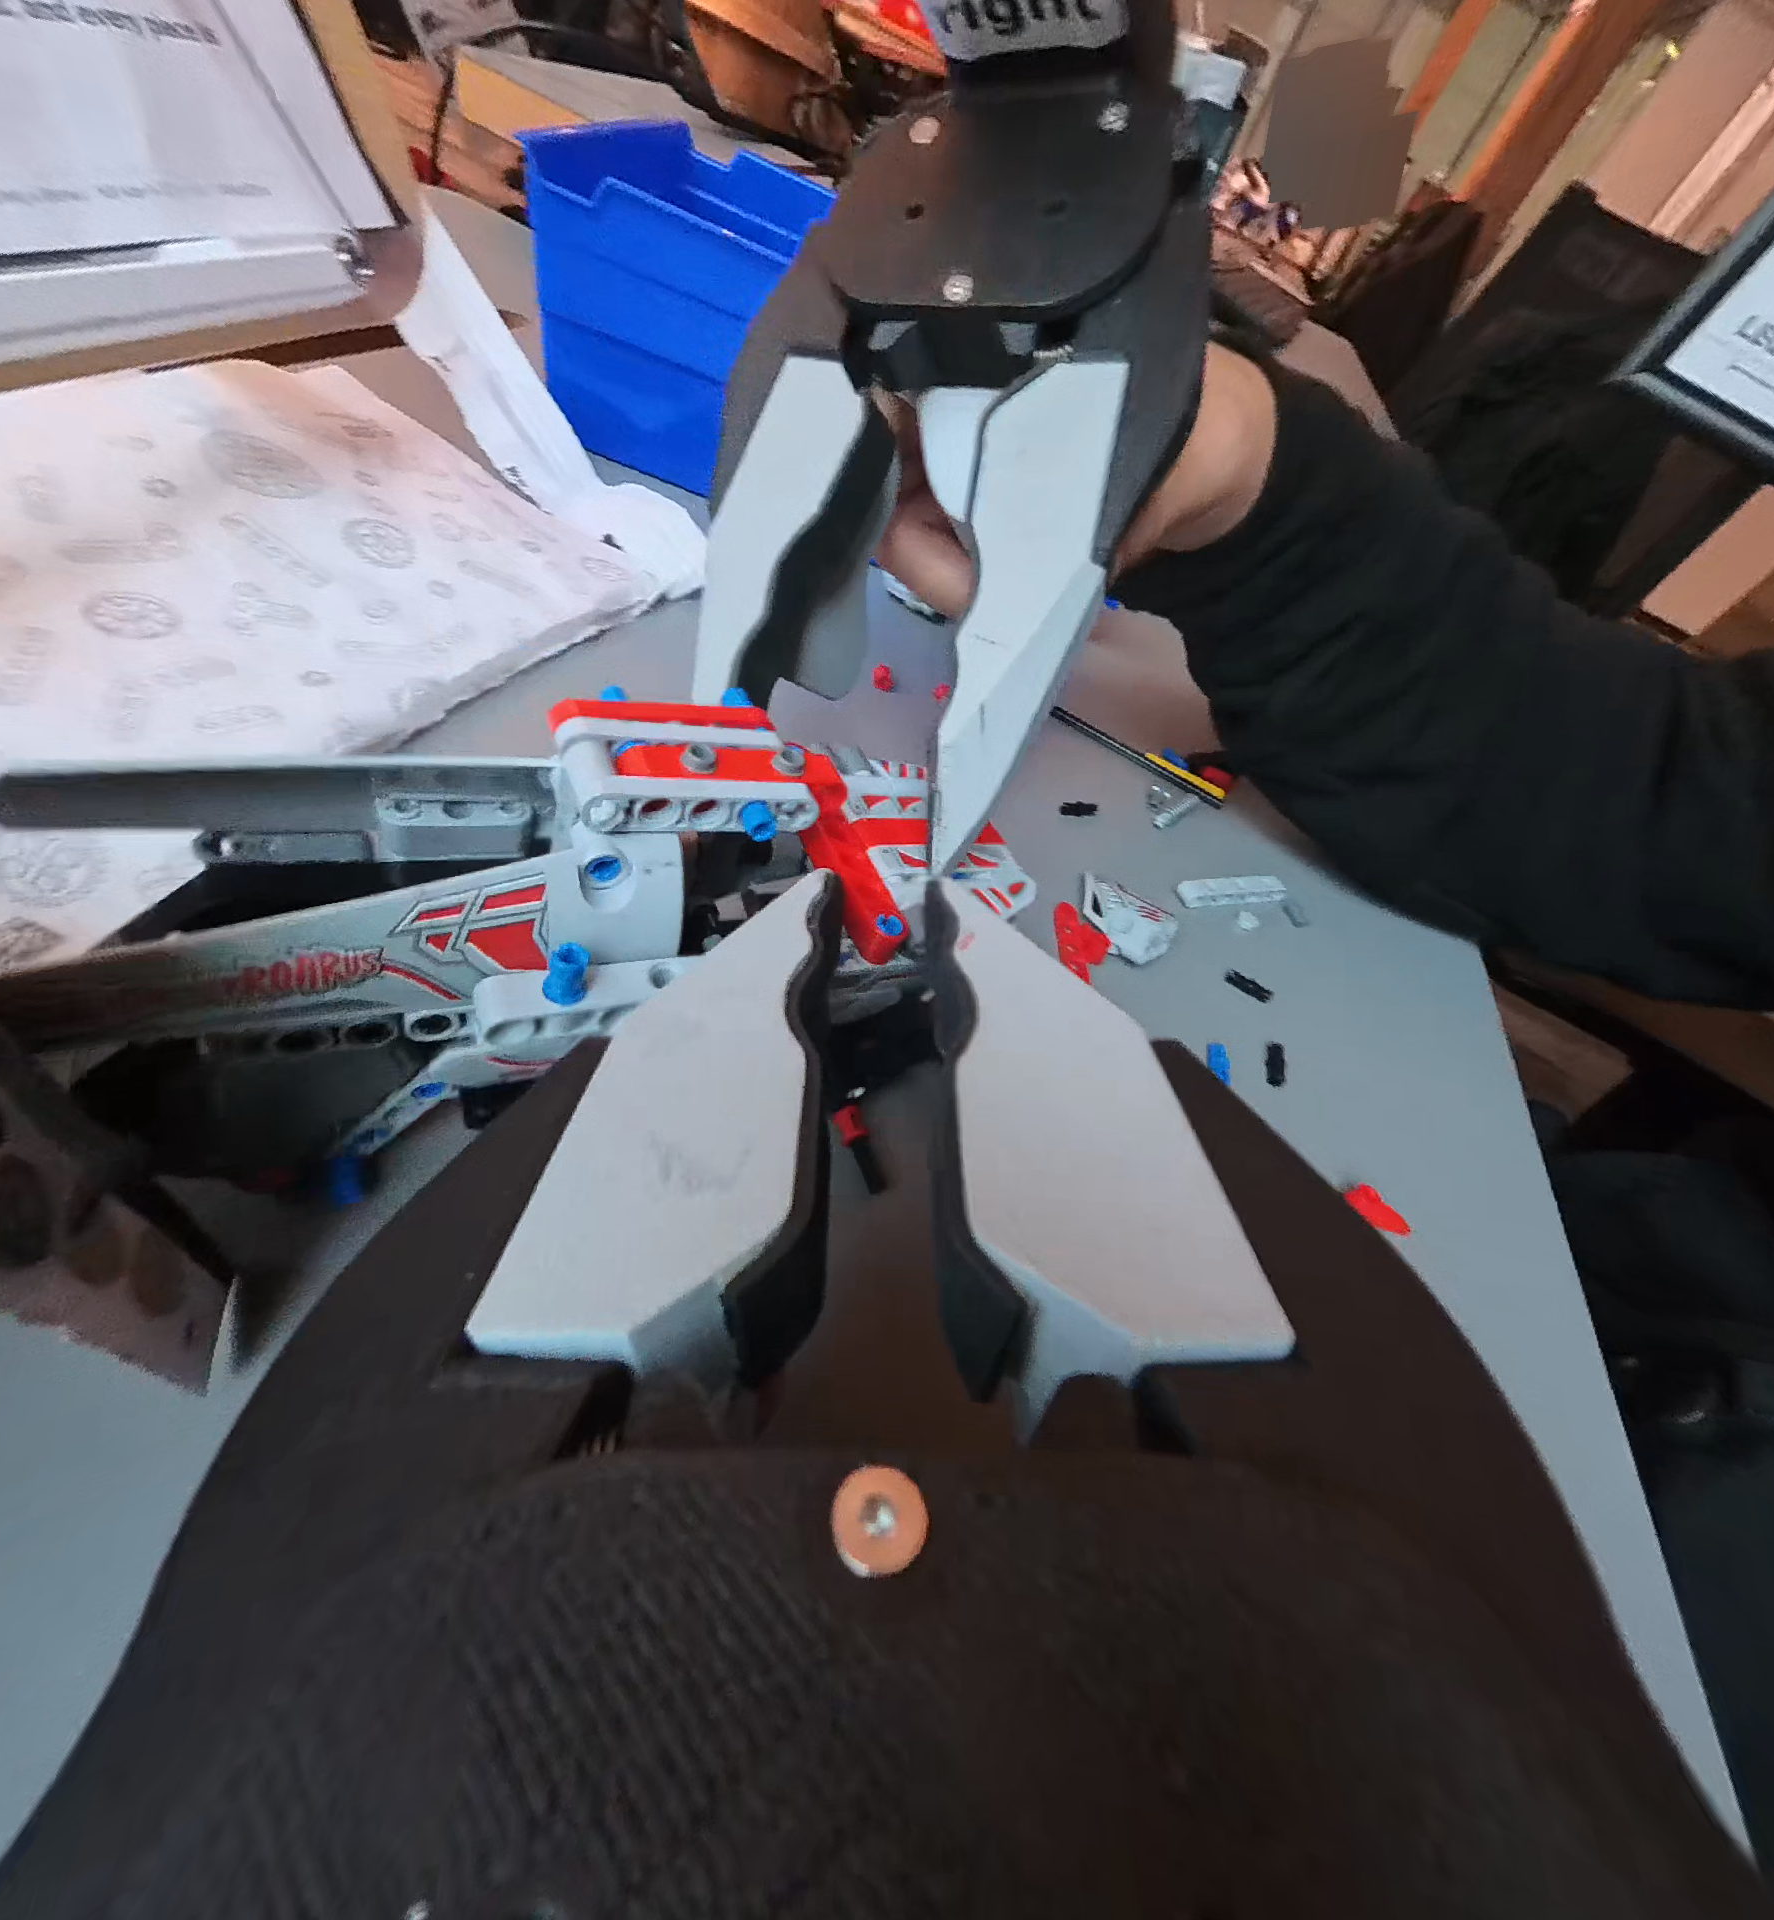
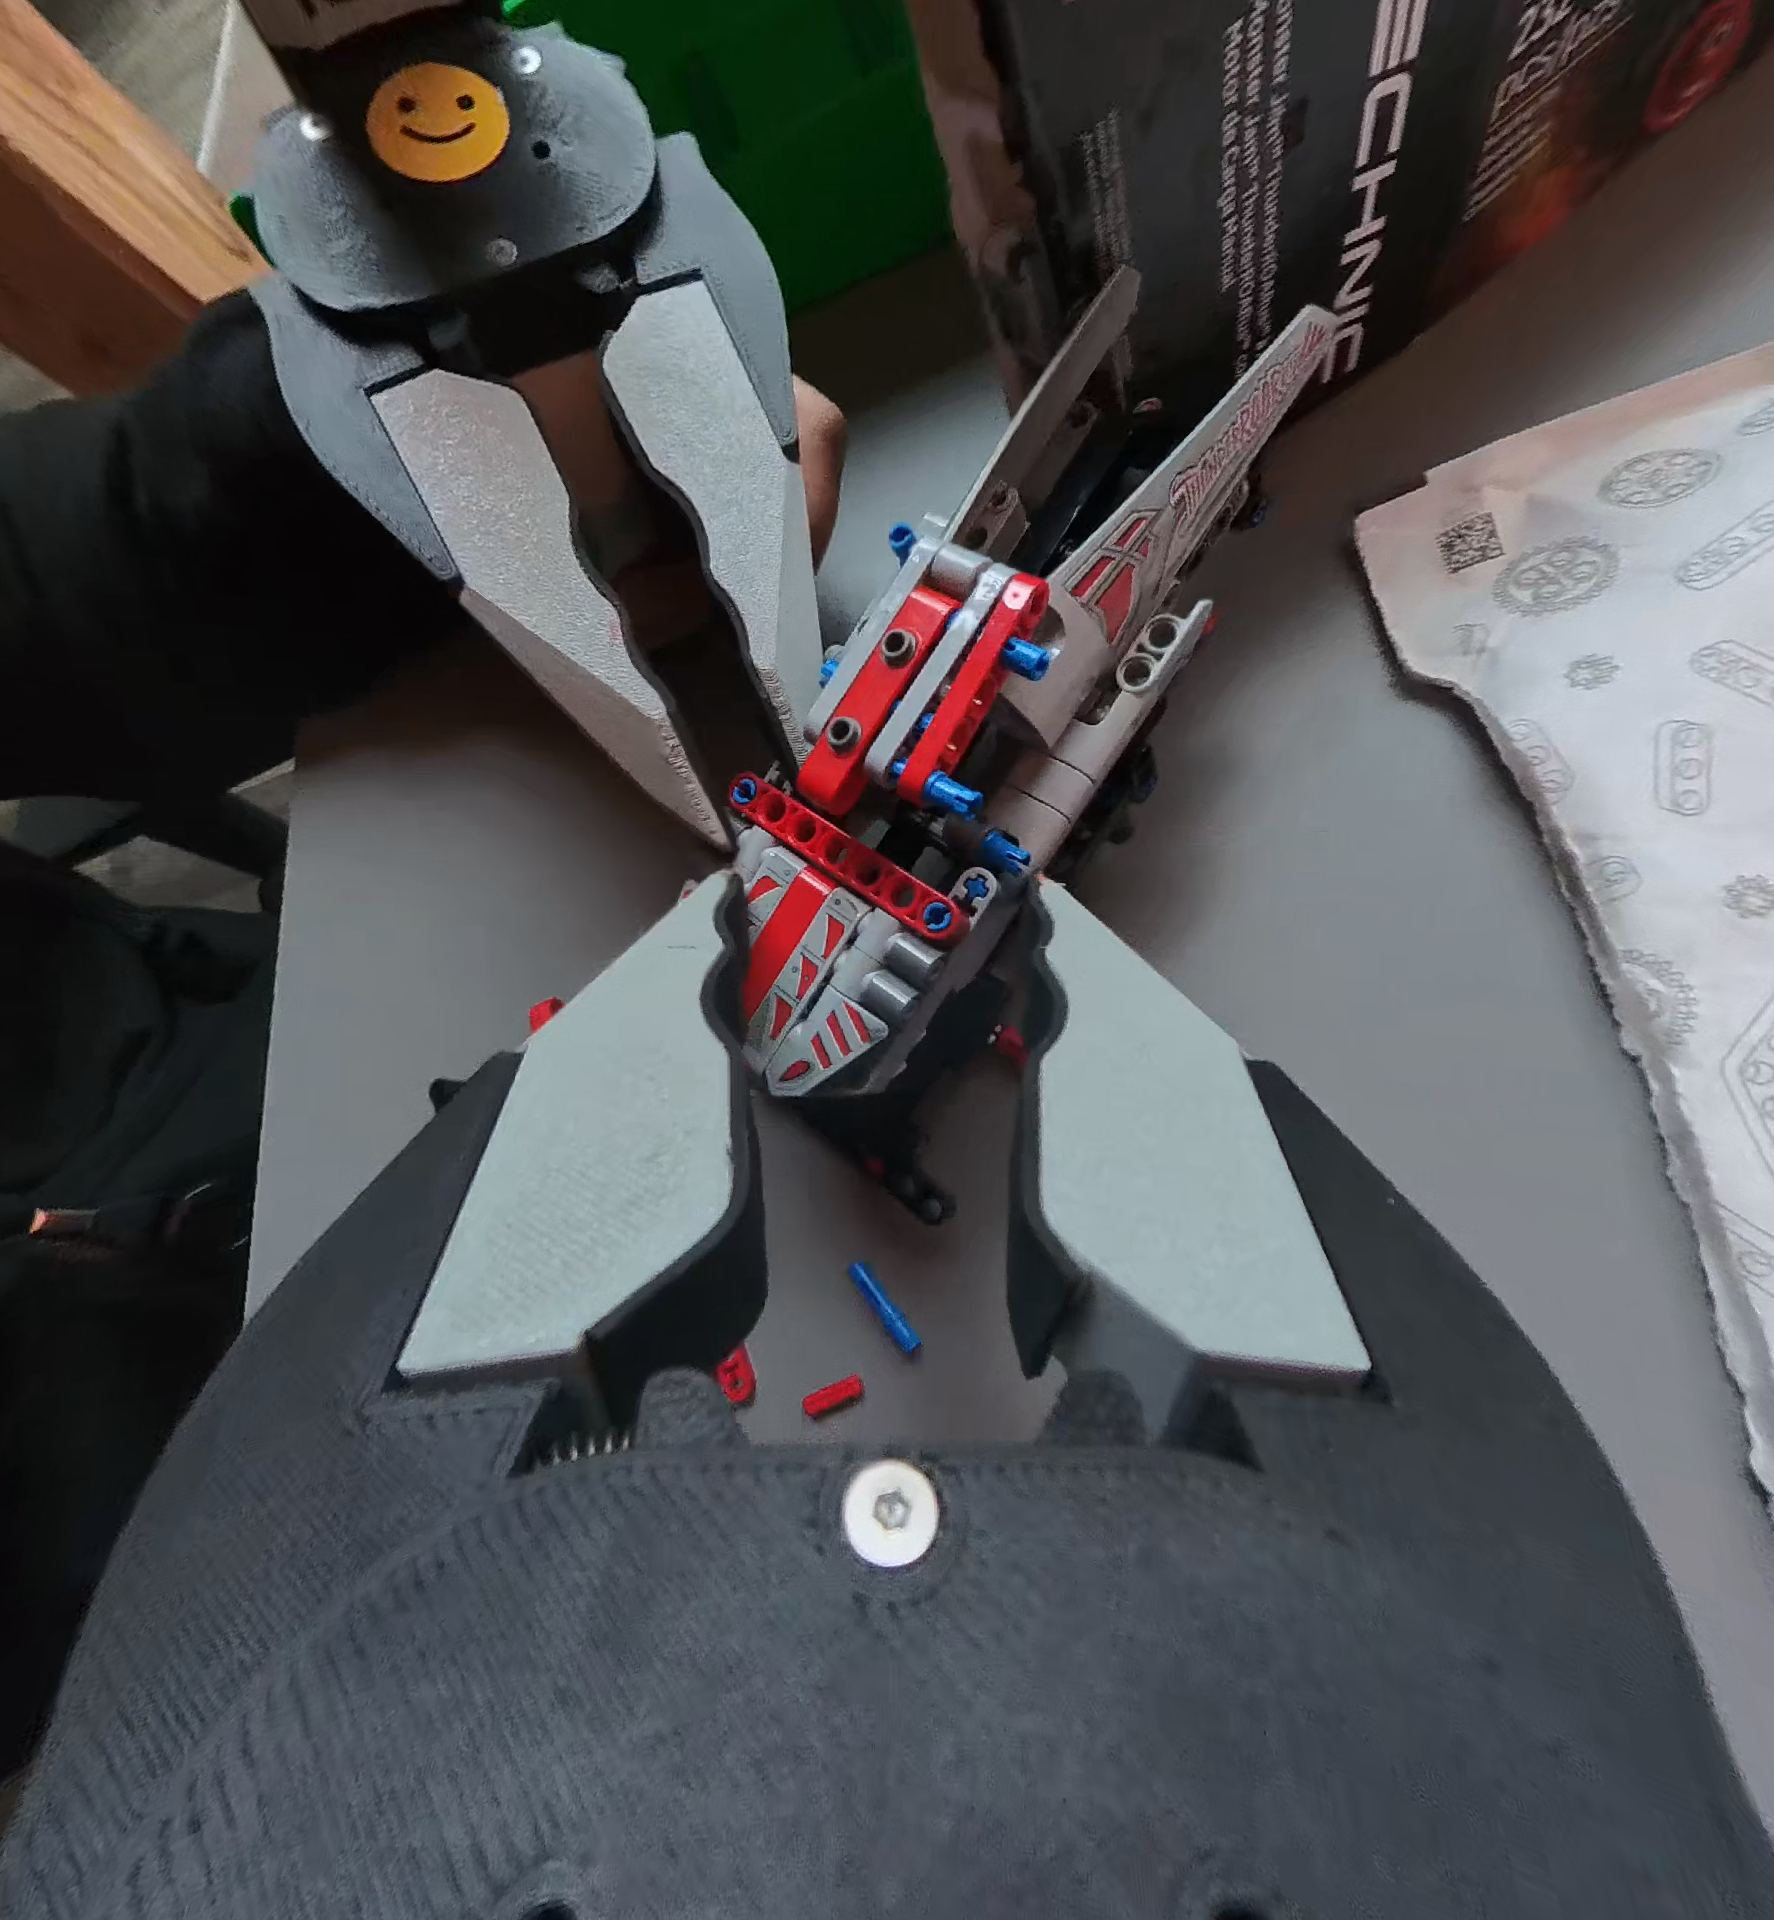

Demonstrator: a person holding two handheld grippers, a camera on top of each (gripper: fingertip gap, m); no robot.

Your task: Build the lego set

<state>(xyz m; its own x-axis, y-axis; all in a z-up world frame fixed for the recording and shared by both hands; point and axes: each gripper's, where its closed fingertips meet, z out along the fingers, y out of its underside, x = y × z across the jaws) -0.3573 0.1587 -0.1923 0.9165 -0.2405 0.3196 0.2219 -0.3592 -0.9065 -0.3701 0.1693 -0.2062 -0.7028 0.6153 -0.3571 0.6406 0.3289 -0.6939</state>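
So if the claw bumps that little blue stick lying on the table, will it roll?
Probably. The blue stick looks thin, rounded and loose on the smooth grey table, so it would likely roll or skid. It seems very light; the right claw could flick it away.

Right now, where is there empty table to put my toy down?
Bare grey tabletop lies between the red-and-grey lego model and the white patterned paper sheet. It is crowded near the scattered small loose pieces beside the model.

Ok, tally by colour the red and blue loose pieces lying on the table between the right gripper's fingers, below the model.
Blue: 1, a thin rod.
Red: 2, a short pin and a small piece beside it.
Total: 3.
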